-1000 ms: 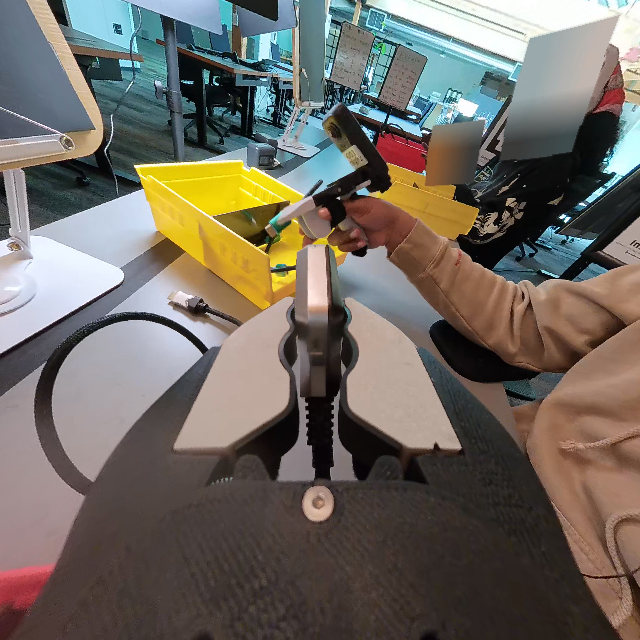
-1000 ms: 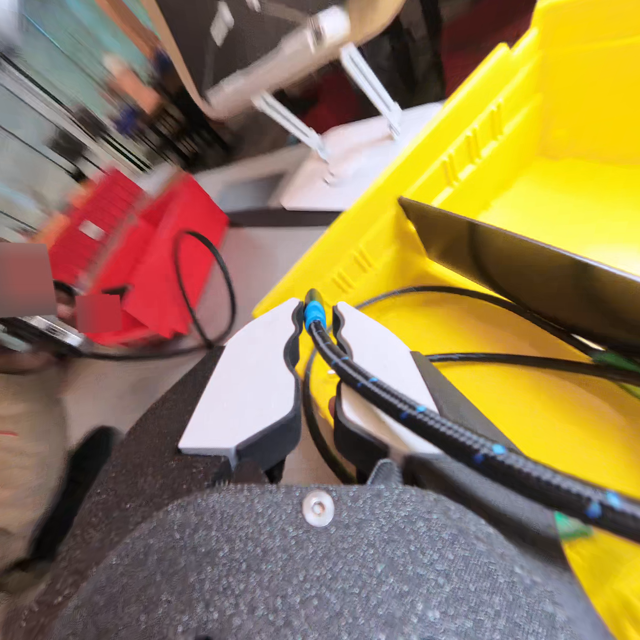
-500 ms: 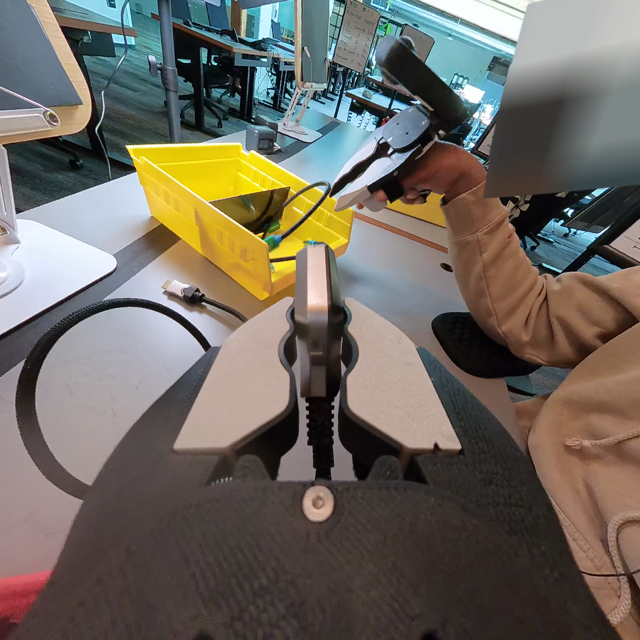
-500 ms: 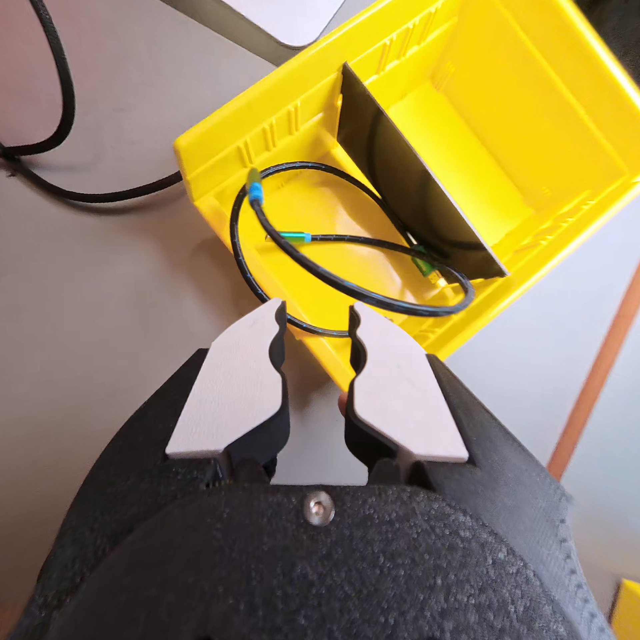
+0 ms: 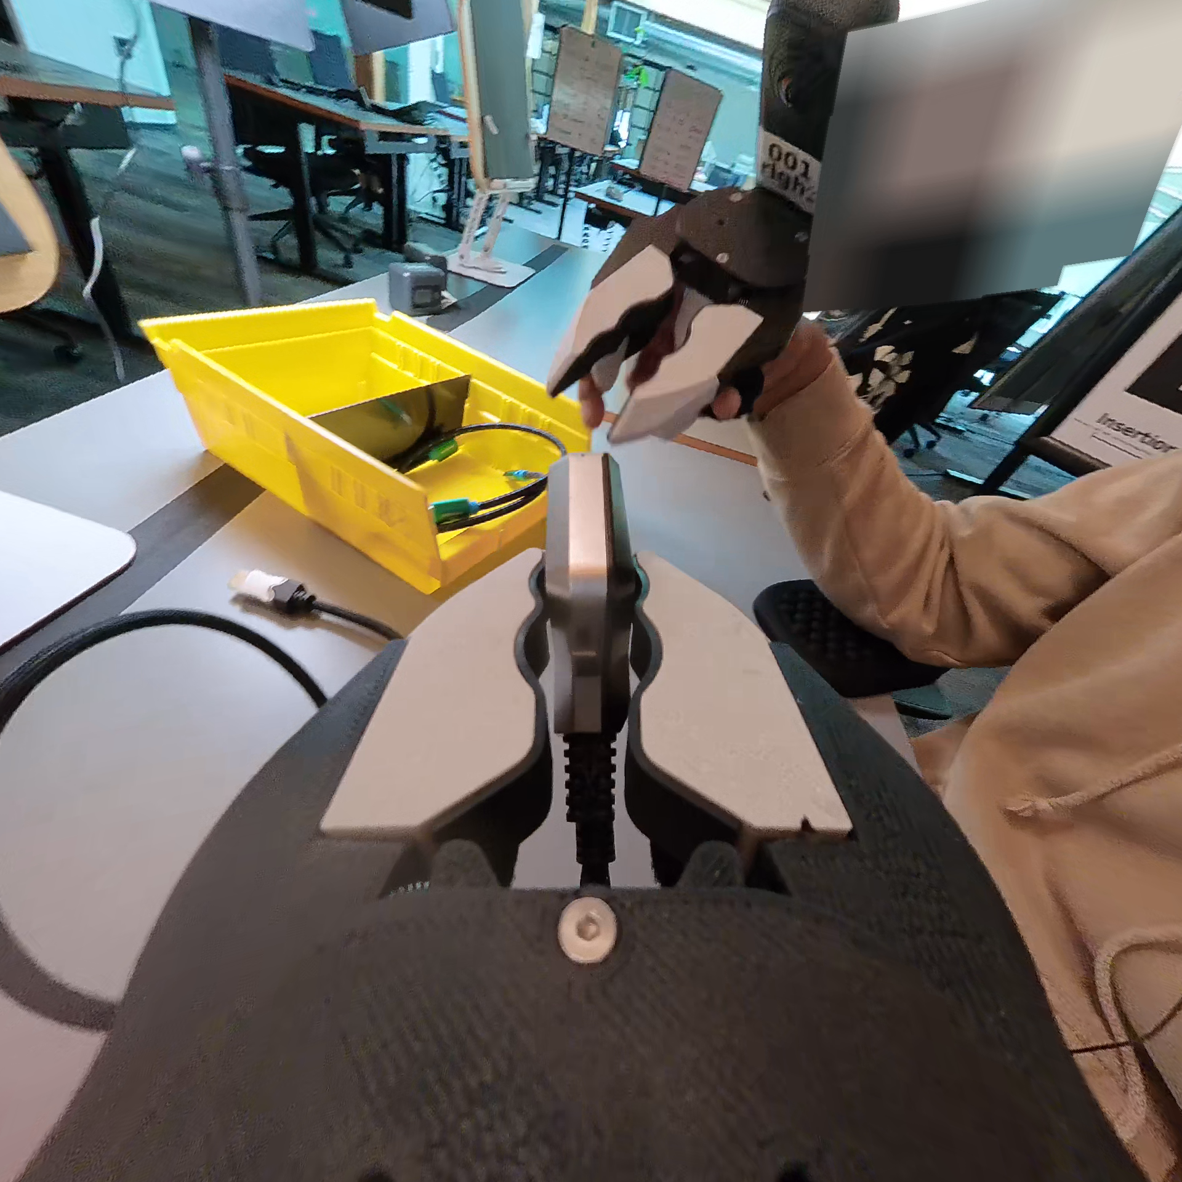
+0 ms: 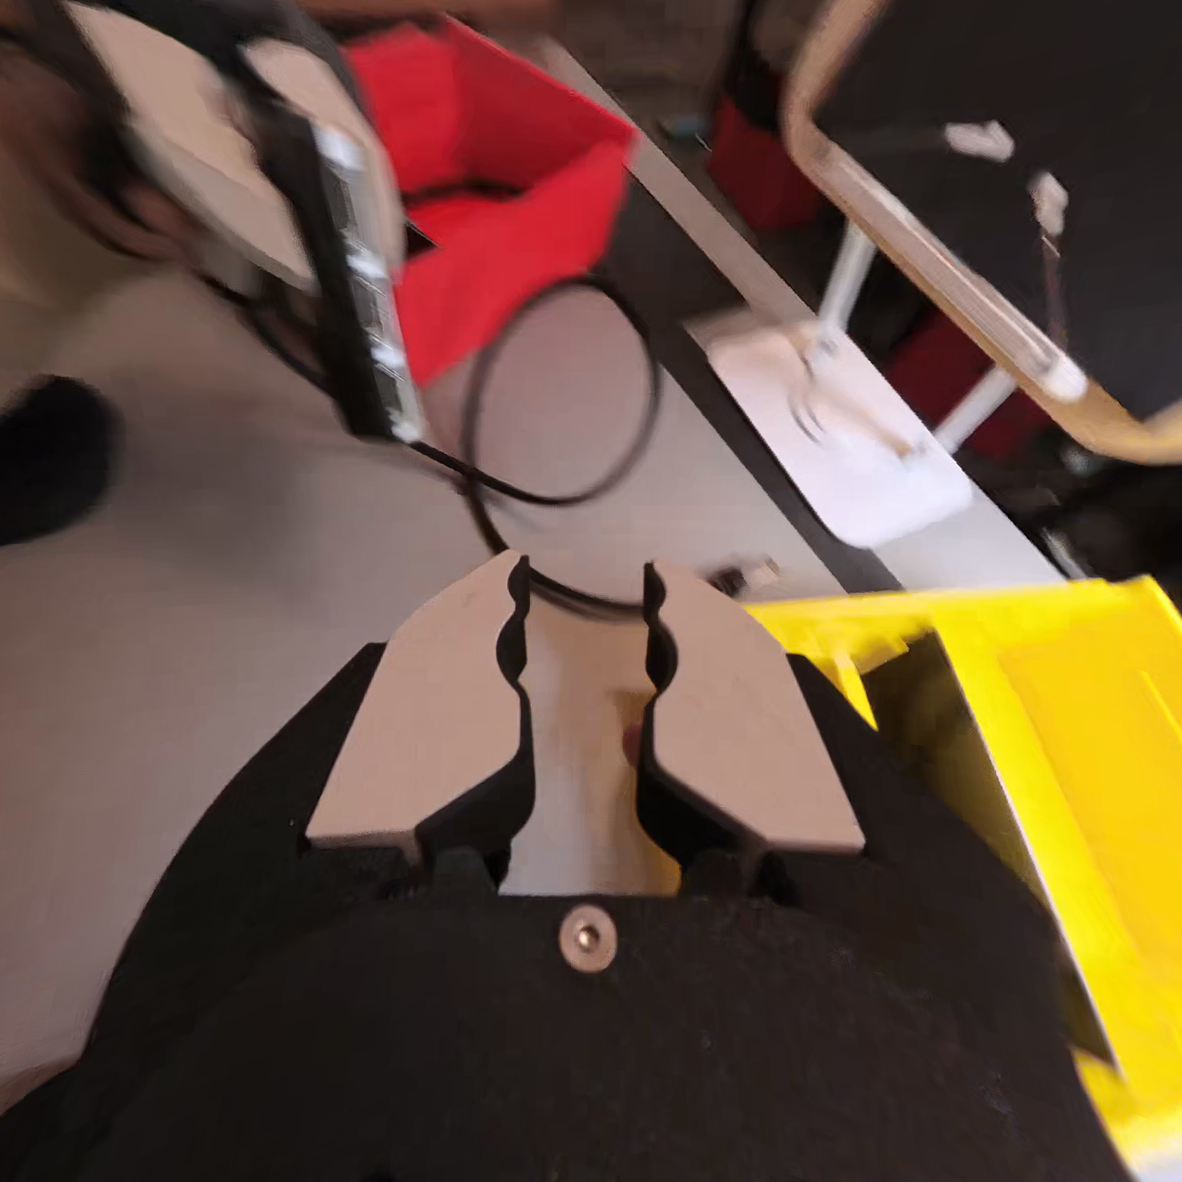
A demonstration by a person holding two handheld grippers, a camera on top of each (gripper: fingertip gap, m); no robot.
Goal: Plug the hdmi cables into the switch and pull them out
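Left wrist view: HDMI switch [image 5: 585, 575], slim grey slab with dark edge, held edge-up above the worktop [image 5: 192, 735] by the left gripper [image 5: 585, 630], jaws pressed onto its two flat sides. Ribbed black strain relief and cord leave its near end, between the jaws. Right gripper [image 5: 630, 377], held in a hand [image 5: 777, 371], hovers just beyond the switch's far end, jaws spread, nothing between them.

Yellow bin [image 5: 358, 460] on the worktop, behind and left of the switch. Contents: black divider plate [image 5: 396, 416] standing across it; coiled black HDMI cables [image 5: 505, 435] with green plugs in the near compartment.

Loose black cable [image 5: 300, 598] with pale connector, lying on the worktop in front of the bin. Thick black braided cord [image 5: 160, 623] looping at left. White stand base [image 5: 51, 569] at far left. Person's beige sleeve [image 5: 927, 563] at right.

Right wrist view (blurred by motion): right gripper [image 6: 585, 575], jaws apart and empty, over the worktop. Switch [image 6: 377, 307] at upper left, its row of ports faintly visible, thin black cord looping from it. Red bin [image 6: 499, 211] behind. Yellow bin [image 6: 1055, 703] at right.
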